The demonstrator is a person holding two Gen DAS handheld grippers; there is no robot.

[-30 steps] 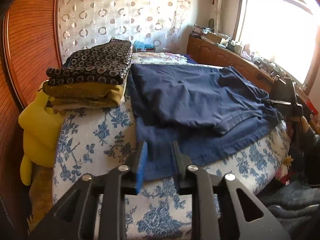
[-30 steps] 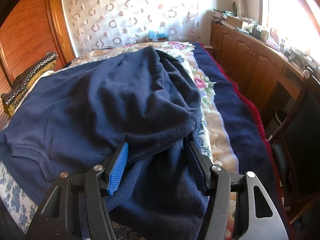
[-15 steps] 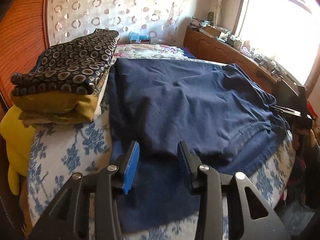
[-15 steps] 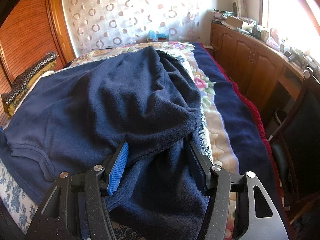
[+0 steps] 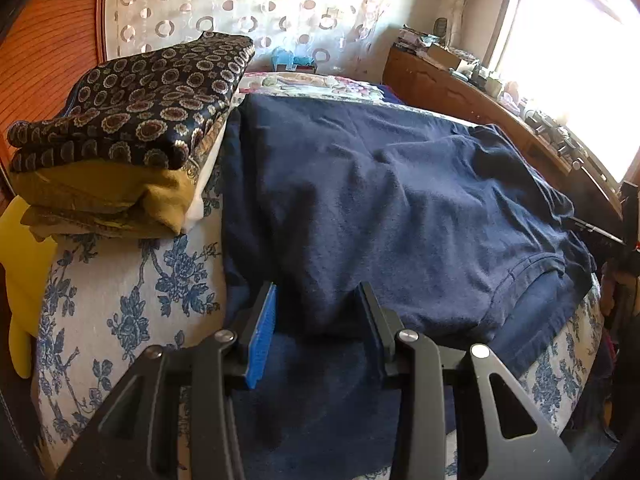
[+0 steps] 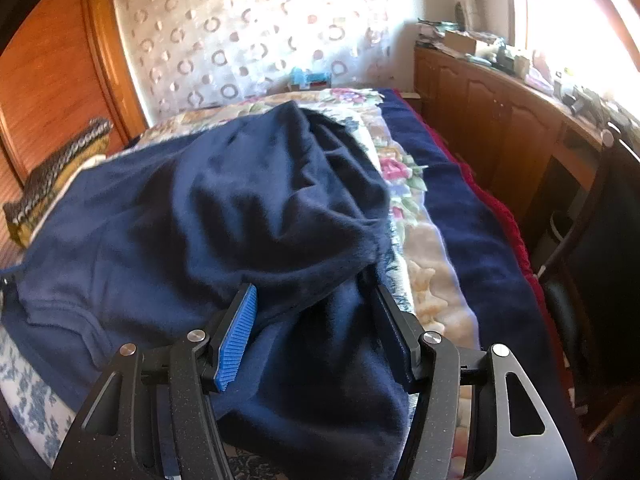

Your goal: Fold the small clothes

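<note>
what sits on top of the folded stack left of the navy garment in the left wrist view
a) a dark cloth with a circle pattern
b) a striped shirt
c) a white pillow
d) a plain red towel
a, the dark cloth with a circle pattern lies on top of the mustard-yellow folded pieces, just left of the navy garment.

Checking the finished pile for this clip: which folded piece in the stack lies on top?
The dark piece patterned with circles; the plain mustard-yellow folded pieces lie beneath it.

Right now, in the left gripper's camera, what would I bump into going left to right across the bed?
Yellow cushion → stack of folded clothes → blue-flowered bedcover → navy garment → wooden cabinets by the window.
</note>
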